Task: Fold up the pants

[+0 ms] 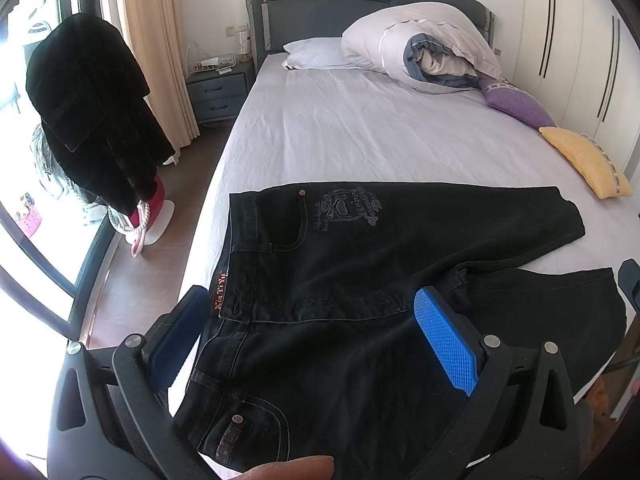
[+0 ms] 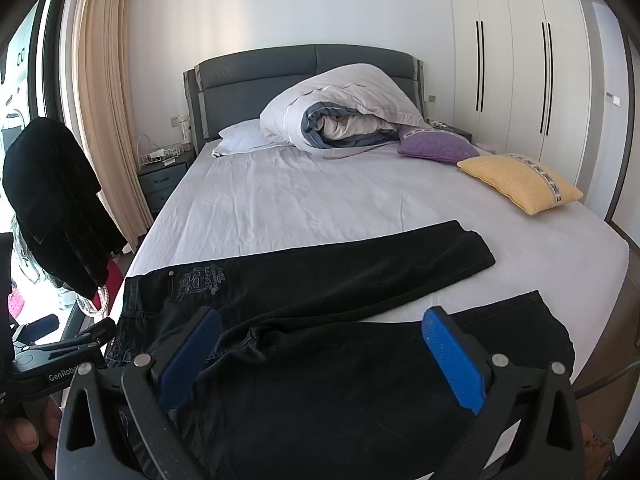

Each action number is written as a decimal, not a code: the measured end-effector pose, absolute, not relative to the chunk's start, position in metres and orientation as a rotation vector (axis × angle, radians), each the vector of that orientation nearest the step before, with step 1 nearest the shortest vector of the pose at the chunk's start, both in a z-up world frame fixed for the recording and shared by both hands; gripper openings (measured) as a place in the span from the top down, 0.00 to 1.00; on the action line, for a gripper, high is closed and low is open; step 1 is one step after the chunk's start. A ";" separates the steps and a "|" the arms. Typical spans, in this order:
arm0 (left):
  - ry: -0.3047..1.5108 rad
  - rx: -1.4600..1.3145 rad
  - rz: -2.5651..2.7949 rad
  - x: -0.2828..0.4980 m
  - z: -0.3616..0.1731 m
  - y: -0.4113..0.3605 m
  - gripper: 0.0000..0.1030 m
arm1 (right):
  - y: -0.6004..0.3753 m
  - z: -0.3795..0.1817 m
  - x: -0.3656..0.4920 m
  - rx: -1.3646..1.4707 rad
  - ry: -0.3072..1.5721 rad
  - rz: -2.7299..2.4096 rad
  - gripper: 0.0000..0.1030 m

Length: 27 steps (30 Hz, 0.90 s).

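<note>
Black jeans (image 1: 360, 264) lie spread flat across the foot of the bed (image 1: 360, 132), waistband at the left, both legs running right and splayed apart. My left gripper (image 1: 312, 304) hovers open above the waistband and fly, blue pads wide apart, nothing between them. In the right wrist view the same jeans (image 2: 320, 280) show an embroidered logo near the waist. My right gripper (image 2: 320, 328) is open above the crotch and the near leg, holding nothing. The left gripper's body (image 2: 60, 356) shows at that view's left edge.
A rolled duvet (image 2: 340, 108) and white pillow (image 2: 244, 138) lie at the headboard. Purple (image 2: 436, 146) and yellow (image 2: 520, 182) cushions sit at the right. A black coat (image 1: 92, 112) hangs left of the bed, beside a nightstand (image 1: 218, 92). White wardrobes (image 2: 520, 72) line the right wall.
</note>
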<state>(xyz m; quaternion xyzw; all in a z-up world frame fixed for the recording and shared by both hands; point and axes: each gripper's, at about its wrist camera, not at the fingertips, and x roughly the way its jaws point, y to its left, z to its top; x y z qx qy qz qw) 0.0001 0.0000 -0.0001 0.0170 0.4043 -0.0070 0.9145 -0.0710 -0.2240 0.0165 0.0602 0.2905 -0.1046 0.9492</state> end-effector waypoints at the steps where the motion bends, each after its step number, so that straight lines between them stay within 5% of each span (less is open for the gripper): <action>1: 0.831 0.035 -0.015 0.000 0.000 0.000 0.00 | -0.224 0.016 -0.071 0.122 0.592 -0.213 0.00; 27: 0.832 0.022 -0.091 0.003 -0.005 0.003 0.00 | -0.222 0.003 -0.061 0.132 0.624 -0.174 0.00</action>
